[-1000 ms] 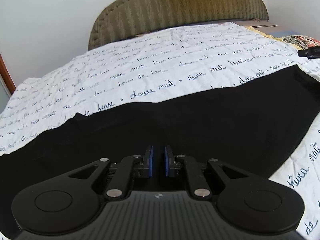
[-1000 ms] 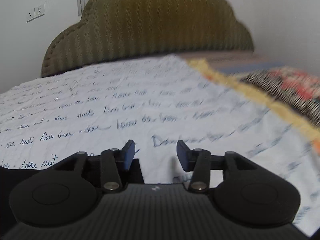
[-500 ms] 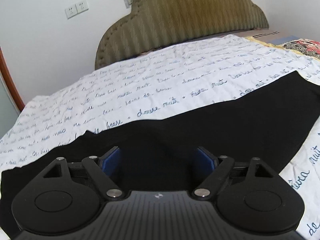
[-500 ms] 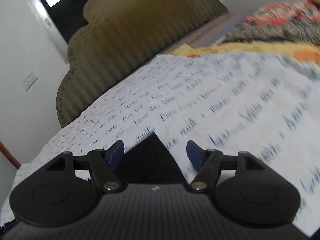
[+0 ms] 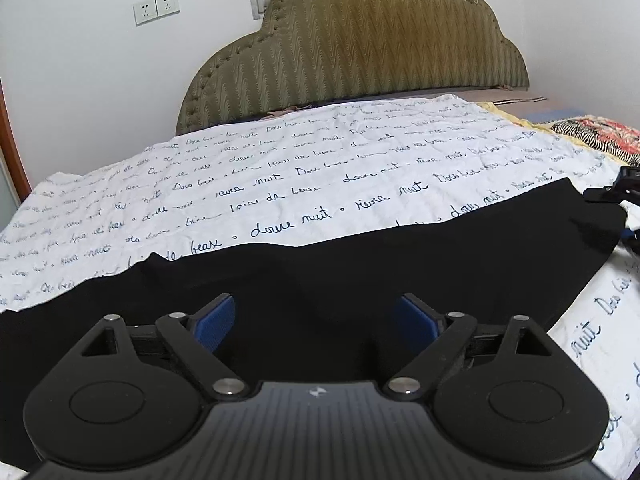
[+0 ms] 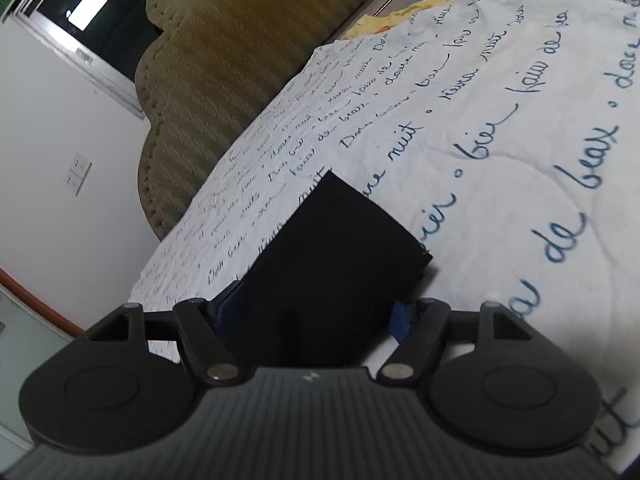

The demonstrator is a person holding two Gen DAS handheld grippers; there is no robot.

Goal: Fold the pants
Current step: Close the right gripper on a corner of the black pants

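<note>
Black pants [image 5: 360,264] lie flat across the bed in a long band from left to right. My left gripper [image 5: 316,320] is open, its blue pads spread wide just above the pants' near part, holding nothing. In the right wrist view the pants' narrow end [image 6: 332,248] lies between the spread fingers of my right gripper [image 6: 308,312], which is open and tilted. The right gripper also shows at the far right edge of the left wrist view [image 5: 622,196], at the pants' end.
The bed is covered by a white sheet with blue handwriting [image 5: 280,168]. An olive padded headboard [image 5: 360,48] stands at the back against a white wall with sockets [image 5: 156,8]. A patterned cloth [image 5: 596,136] lies at the right.
My left gripper has opened from shut to wide open and let go of the pants. My right gripper has rolled sideways and moved over the pants' end, which now lies between its fingers.
</note>
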